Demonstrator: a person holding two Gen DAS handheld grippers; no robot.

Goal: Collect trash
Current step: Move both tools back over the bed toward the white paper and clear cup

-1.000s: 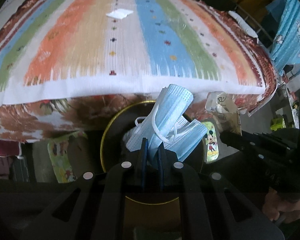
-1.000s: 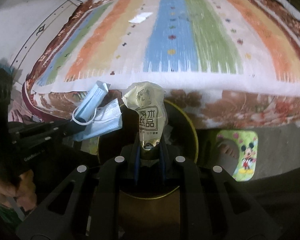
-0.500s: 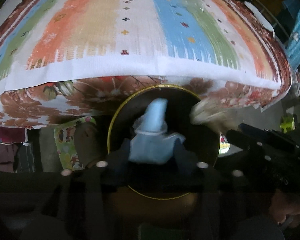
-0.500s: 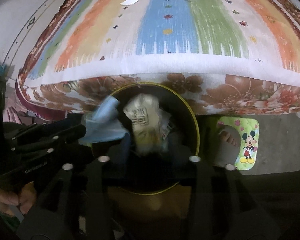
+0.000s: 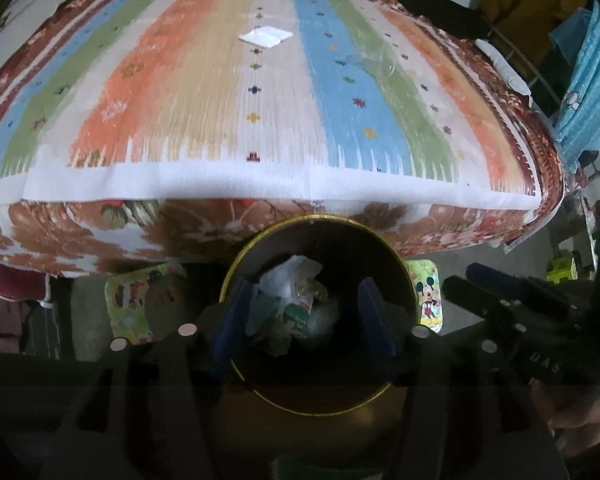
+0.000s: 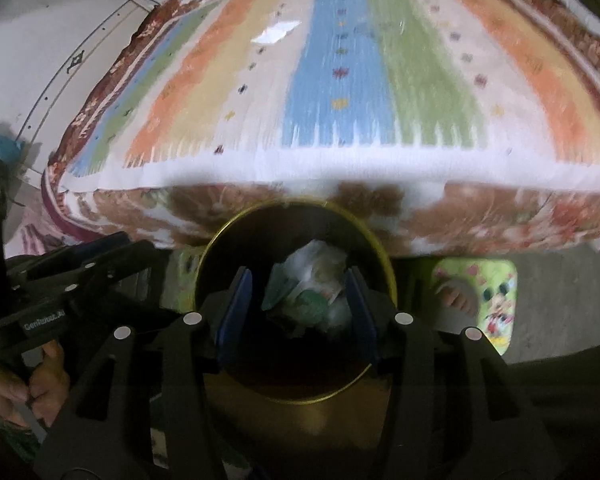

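A dark round bin with a gold rim [image 5: 316, 216] stands on the floor against the bed, right under both grippers. Crumpled trash [image 5: 292, 304] lies inside it, also visible in the right wrist view as trash [image 6: 312, 284]. My left gripper [image 5: 304, 286] hangs over the bin with its jaws opening and nothing between them. My right gripper [image 6: 298, 276] does the same over the bin's rim [image 6: 296, 202], jaws opening and empty. On the striped bed cover lie a white paper [image 5: 266, 36] and a clear plastic wrapper [image 5: 374, 60].
The bed's striped cover [image 5: 204, 100] fills the upper half of both views, its edge just beyond the bin. Feet in Mickey Mouse slippers [image 6: 488, 300] stand either side of the bin. A hand [image 6: 20, 380] holds the left gripper's handle. Blue cloth [image 5: 588, 92] hangs at the right.
Both grippers have opened. The blue face masks left the left gripper and the printed wrapper left the right one; both dropped into the bin.
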